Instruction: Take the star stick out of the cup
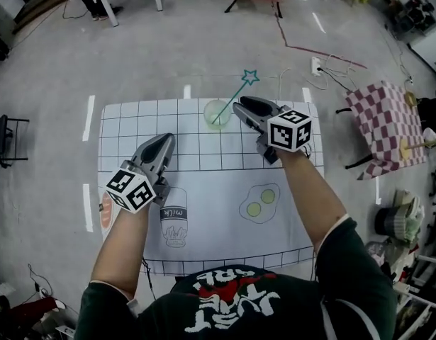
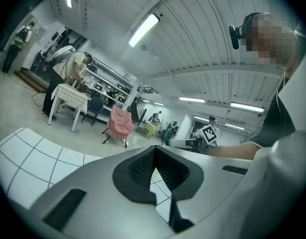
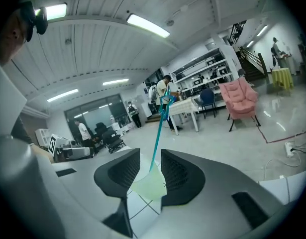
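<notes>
Your left gripper point(image 1: 165, 139) lies nearest you, left of the cup point(image 1: 216, 113) and well apart from it. Its jaws are pressed together on nothing. It could come in to steady the cup, which looks light enough to tip when the stick drags on its rim.

Standing in the cup is the star stick point(image 1: 234, 95). Its foot rests low inside, and its long axis slants up and away from you, out over the cup's far right rim. The star point(image 1: 250, 76) is at the top end, beyond the cup.

Just right of the cup is your right gripper point(image 1: 239, 107), jaws spread wide and empty, with cup and shaft lined up in the gap ahead. Aim above the rim, close on the thin shaft alone, then draw it out along its own slant, not straight up.
</notes>
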### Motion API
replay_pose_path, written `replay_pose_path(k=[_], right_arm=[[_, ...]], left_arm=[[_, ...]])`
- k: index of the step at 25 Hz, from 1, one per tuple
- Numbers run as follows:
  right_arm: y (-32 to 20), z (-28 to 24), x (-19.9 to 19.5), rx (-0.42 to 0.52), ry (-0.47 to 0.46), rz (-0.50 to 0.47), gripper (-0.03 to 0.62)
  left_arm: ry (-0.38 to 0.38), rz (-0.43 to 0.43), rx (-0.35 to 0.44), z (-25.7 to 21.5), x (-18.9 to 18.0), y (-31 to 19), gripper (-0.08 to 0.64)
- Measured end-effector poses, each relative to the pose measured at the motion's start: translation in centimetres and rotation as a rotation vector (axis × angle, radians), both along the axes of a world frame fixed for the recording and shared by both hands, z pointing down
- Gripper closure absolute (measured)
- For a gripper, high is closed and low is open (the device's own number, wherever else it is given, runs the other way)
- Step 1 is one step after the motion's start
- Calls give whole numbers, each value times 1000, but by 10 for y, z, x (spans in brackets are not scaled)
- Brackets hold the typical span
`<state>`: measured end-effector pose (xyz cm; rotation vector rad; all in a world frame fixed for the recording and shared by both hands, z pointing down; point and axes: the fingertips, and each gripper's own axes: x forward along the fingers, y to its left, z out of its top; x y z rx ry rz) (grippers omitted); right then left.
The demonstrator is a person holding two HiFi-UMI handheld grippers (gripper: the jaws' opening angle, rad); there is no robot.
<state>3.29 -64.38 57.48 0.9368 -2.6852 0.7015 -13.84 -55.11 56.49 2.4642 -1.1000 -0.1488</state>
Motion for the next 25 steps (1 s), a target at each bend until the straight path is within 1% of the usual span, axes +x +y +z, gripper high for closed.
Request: replay_pose_path(k=[4,8,13,16,19,25], right_arm=[[-11,20,-4,-9,-22,-21,460],[-16,24,-5,8,-46,-34,462],[-18,27,-5,22,-52,-37,489],[-17,29,-4,26,-53,-36,505],[-17,30,-3,34,-54,-30,534],[-15,23,-5,55,-67,-25,549]], left_arm=[[24,3,-21,22,16,-11,563],[39,17,-17,32,26,-17,563],[55,4,-43,36,29,-21,563],[58,4,-45,40,31,-22,563],[59,4,-48,42,31,-22,563],[64,-2,-53,42,30,-17,563]])
